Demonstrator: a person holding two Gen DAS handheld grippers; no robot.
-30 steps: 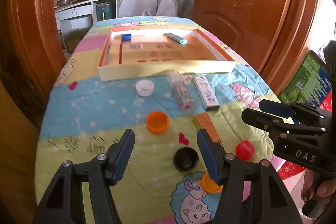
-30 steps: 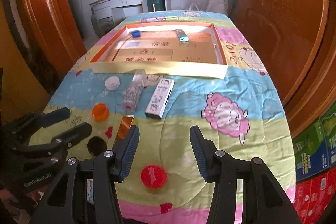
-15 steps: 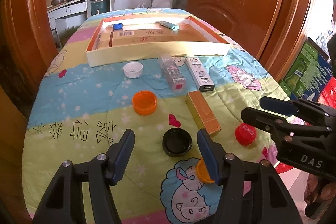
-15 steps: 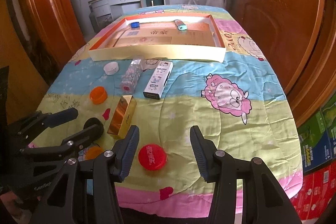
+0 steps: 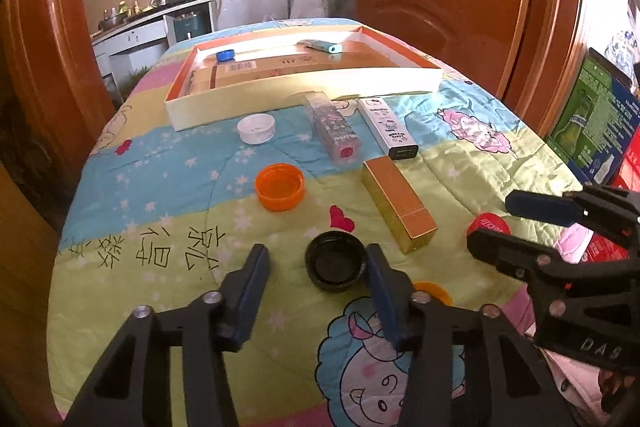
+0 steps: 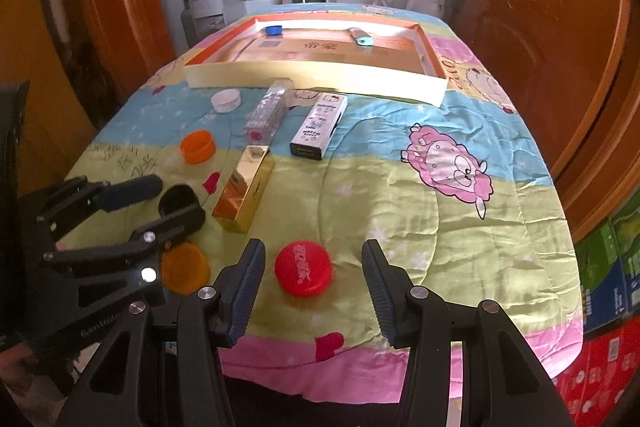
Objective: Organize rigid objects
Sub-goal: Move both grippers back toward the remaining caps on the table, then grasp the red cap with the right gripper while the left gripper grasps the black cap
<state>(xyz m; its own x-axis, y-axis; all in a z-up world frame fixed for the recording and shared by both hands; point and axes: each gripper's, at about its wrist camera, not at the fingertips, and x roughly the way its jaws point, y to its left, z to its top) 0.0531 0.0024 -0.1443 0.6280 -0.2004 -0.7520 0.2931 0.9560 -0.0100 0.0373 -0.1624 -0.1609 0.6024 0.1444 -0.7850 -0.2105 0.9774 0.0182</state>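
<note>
A black cap (image 5: 335, 261) lies open side up on the quilt between the fingers of my left gripper (image 5: 316, 257). The jaws are closing; the right pad is at the cap's rim and the left pad still stands apart. In the right wrist view the left gripper (image 6: 176, 201) straddles this black cap (image 6: 178, 197). A red cap (image 6: 304, 269) lies between the fingers of my right gripper (image 6: 314, 253), which is open with gaps on both sides. The left wrist view shows the right gripper (image 5: 496, 223) over the red cap (image 5: 488, 225).
A gold box (image 5: 398, 205), orange cap (image 5: 280, 186), white cap (image 5: 256, 129), clear glitter box (image 5: 334, 131) and white cartoon box (image 5: 387, 127) lie ahead. A second orange cap (image 6: 185, 267) sits near the front edge. The shallow tray (image 5: 304, 93) holds a blue cap (image 5: 226, 55) and a lighter (image 5: 322, 46).
Both grippers have sunk closer to the quilt. The left jaws have narrowed around the black cap. The red cap has come in between the right fingers.
</note>
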